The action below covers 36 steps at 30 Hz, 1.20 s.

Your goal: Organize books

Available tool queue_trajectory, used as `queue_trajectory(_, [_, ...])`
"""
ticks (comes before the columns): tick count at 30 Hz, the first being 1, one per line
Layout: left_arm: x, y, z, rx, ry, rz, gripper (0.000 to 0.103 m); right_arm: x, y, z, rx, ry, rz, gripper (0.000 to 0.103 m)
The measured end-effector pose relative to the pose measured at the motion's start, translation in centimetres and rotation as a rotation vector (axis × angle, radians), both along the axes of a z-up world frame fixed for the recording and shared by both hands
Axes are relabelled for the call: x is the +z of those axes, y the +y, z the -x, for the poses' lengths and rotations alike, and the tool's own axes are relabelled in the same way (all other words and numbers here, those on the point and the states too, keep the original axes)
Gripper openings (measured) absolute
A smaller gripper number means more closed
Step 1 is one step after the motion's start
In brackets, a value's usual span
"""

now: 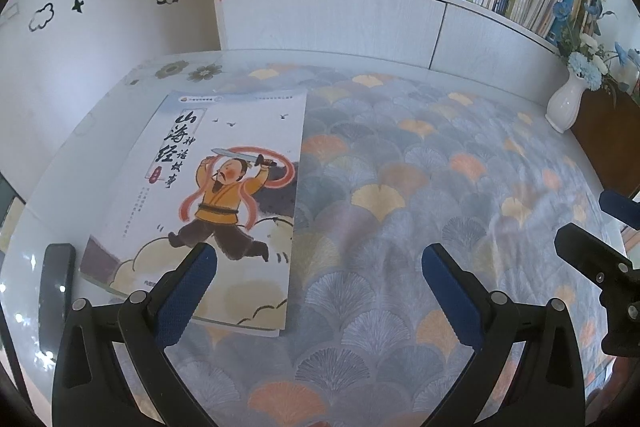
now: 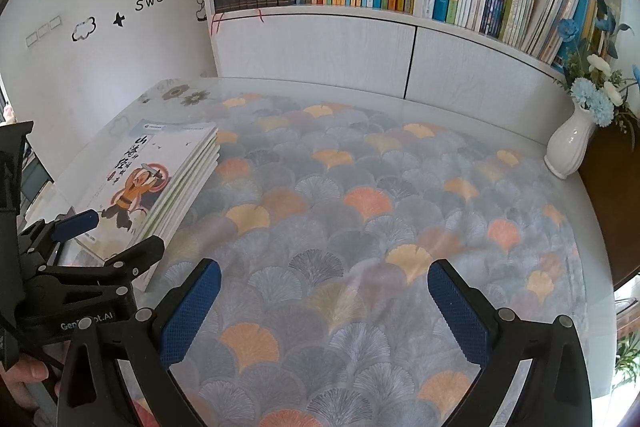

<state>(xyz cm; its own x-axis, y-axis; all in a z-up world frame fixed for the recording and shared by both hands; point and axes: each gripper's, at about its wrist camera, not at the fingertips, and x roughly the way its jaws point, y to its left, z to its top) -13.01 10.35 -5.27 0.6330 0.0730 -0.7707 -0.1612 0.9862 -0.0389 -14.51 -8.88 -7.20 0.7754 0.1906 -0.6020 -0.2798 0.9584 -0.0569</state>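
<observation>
The tablecloth (image 2: 360, 187) bears a fan-shaped ginkgo-leaf pattern in grey, blue, orange and yellow. The top book's cover (image 1: 224, 195) is white with black calligraphy and a figure in a yellow tunic. The vase (image 2: 568, 147) is white, holding blue and white flowers (image 2: 596, 95). Both grippers' pads (image 2: 192, 311) are textured blue on black arms.

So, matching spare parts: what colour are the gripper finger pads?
Blue, textured pads on black arms, clearest in the right wrist view.
</observation>
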Motion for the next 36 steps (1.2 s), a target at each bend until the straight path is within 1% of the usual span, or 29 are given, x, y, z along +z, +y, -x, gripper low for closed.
queue_trajectory(5, [-0.1,0.0,-0.2,-0.001,0.002,0.002,0.102,0.1,0.0,0.4,-0.005,-0.007,0.005,0.103])
queue_trajectory(10, [0.2,-0.1,-0.2,-0.003,-0.018,-0.003,0.102,0.1,-0.2,0.5,-0.004,-0.009,0.001,0.103])
queue_trajectory(36, [0.0,-0.4,-0.8,-0.025,-0.011,0.009,0.102,0.0,-1.2,0.0,-0.033,-0.003,-0.03,0.103])
